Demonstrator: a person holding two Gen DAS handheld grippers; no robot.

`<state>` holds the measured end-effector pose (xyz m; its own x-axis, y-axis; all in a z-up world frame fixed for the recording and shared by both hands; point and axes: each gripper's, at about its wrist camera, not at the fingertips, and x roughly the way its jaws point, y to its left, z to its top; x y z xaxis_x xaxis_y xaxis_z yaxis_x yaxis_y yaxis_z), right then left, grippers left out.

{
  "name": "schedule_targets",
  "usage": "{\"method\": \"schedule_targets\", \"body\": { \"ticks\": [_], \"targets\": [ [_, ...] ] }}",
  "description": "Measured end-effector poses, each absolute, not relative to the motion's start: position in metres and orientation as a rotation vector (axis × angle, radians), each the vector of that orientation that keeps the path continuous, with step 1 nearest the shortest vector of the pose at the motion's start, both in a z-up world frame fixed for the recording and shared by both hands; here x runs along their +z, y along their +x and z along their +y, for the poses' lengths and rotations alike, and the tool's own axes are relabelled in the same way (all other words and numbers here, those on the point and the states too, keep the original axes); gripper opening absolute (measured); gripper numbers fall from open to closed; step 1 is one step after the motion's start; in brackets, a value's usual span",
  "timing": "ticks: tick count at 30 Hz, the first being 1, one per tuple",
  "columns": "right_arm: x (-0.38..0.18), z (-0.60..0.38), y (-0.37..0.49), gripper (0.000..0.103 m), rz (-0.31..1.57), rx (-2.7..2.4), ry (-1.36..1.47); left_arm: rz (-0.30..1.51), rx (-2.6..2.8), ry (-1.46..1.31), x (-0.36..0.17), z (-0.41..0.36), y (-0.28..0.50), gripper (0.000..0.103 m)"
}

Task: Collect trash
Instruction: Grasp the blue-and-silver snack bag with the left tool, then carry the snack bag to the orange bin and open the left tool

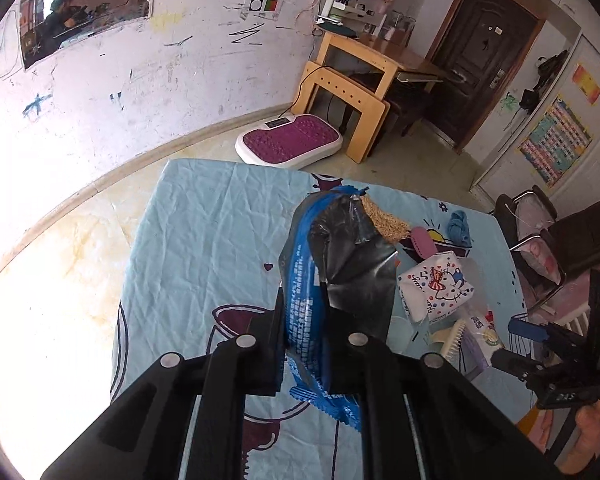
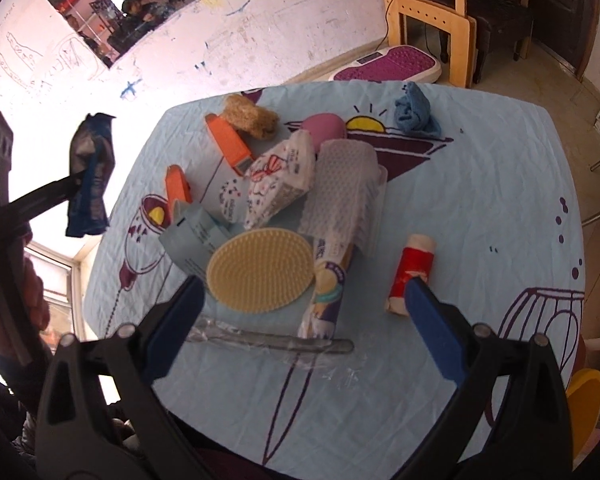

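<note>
My left gripper (image 1: pixel 304 340) is shut on a blue and black snack wrapper (image 1: pixel 332 264) and holds it in the air above the table's left part. The same wrapper (image 2: pixel 90 176) hangs from the left gripper (image 2: pixel 78 182) in the right wrist view, off the table's left edge. My right gripper (image 2: pixel 304 294) is open and empty, low over the near side of the table, with a yellow bristle pad (image 2: pixel 260 276) between its blue pads (image 2: pixel 432 320). It also shows in the left wrist view (image 1: pixel 512 344). A red and white wrapper (image 2: pixel 412 272) lies by the right pad. A clear plastic wrapper (image 2: pixel 268 340) lies just ahead.
The table has a light blue cloth (image 2: pixel 480 168). On it lie a cartoon tissue pack (image 2: pixel 284 176), an orange tool (image 2: pixel 228 144), a sponge (image 2: pixel 252 116), a blue rag (image 2: pixel 414 110), a white brush (image 2: pixel 344 192) and a tube (image 2: pixel 326 292). A purple footplate (image 1: pixel 290 140) and wooden desk (image 1: pixel 356 76) stand beyond.
</note>
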<state>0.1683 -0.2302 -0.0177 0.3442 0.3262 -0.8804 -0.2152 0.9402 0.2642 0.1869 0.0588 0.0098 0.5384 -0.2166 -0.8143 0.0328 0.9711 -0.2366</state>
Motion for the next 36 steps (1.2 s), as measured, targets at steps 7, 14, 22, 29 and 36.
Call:
{"method": "schedule_targets", "body": {
  "ticks": [7,14,22,29,36],
  "targets": [
    [-0.035,-0.226,0.168,0.014,1.211,0.292,0.030,0.973,-0.193,-0.220,0.016,0.064,0.174,0.010],
    [-0.038,-0.223,0.153,0.009,1.215,0.307,0.024,0.980,-0.203,-0.226,0.011,0.071,0.167,0.010],
    [-0.017,-0.232,0.118,0.009,1.217,0.372,0.038,0.970,-0.219,-0.222,0.017,0.069,0.163,0.010],
    [0.008,-0.262,0.085,0.009,1.169,0.416,0.115,0.964,-0.237,-0.199,0.021,0.052,0.157,0.010],
    [0.017,-0.309,0.053,0.009,1.088,0.414,0.212,0.957,-0.291,-0.155,0.029,0.010,0.150,0.010]
  ]
}}
